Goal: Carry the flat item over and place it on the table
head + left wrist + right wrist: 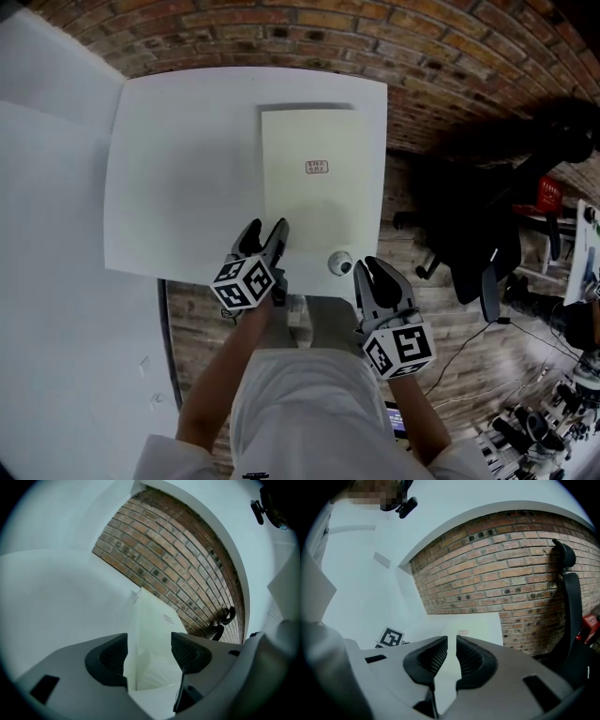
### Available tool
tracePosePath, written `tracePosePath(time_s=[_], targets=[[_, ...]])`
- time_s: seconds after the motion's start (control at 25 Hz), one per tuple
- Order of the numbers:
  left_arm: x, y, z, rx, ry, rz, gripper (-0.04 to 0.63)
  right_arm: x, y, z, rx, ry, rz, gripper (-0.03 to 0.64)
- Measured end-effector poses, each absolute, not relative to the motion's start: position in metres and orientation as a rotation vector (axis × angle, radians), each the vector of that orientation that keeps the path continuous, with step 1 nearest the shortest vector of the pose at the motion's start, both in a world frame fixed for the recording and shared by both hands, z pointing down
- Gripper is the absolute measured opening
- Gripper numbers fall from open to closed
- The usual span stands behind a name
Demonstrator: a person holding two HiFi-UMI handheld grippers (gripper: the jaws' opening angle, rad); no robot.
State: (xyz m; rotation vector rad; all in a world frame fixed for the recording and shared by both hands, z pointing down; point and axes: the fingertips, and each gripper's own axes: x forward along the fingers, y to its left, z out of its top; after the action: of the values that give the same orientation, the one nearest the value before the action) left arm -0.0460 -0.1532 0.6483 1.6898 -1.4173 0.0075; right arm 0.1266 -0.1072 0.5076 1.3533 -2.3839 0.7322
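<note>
The flat item [309,178] is a pale cream sheet with a small red label. It lies flat on the right half of the white table [187,159]. My left gripper [265,228] hovers over the sheet's near left corner, jaws open. In the left gripper view the flat item [154,620] runs ahead between the spread jaws of the left gripper [149,644], which do not clamp it. My right gripper [370,265] is off the table's near right corner, shut and holding nothing. In the right gripper view, the flat item [473,637] lies beyond the right gripper [451,641].
A small round grey object [338,263] sits at the table's near edge between the grippers. A black office chair [478,234] stands to the right on the wood floor. A brick wall [375,37] runs behind the table, and white panels [47,234] stand to the left.
</note>
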Motion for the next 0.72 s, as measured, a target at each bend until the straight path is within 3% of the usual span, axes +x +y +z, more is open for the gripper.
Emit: tracePosePath(time_s=[0.16, 0.4, 0.48, 0.72], targets=[[-0.047, -0.153, 0.642, 1.702, -1.416, 0.010, 0.294, 0.126, -0.107, 0.509, 1.353, -2.384, 0.732, 0.078], [-0.046, -0.151, 0.624, 1.747, -1.431, 0.028, 0.233, 0.125, -0.112, 0.503, 1.357, -2.396, 0.719, 0.078], [-0.044, -0.150, 0.615, 1.779, -1.436, 0.051, 0.176, 0.125, -0.113, 0.501, 1.358, -2.400, 0.713, 0.078], [-0.036, -0.149, 0.595, 1.846, -1.419, 0.088, 0.098, 0.125, -0.119, 0.493, 1.361, -2.414, 0.702, 0.078]])
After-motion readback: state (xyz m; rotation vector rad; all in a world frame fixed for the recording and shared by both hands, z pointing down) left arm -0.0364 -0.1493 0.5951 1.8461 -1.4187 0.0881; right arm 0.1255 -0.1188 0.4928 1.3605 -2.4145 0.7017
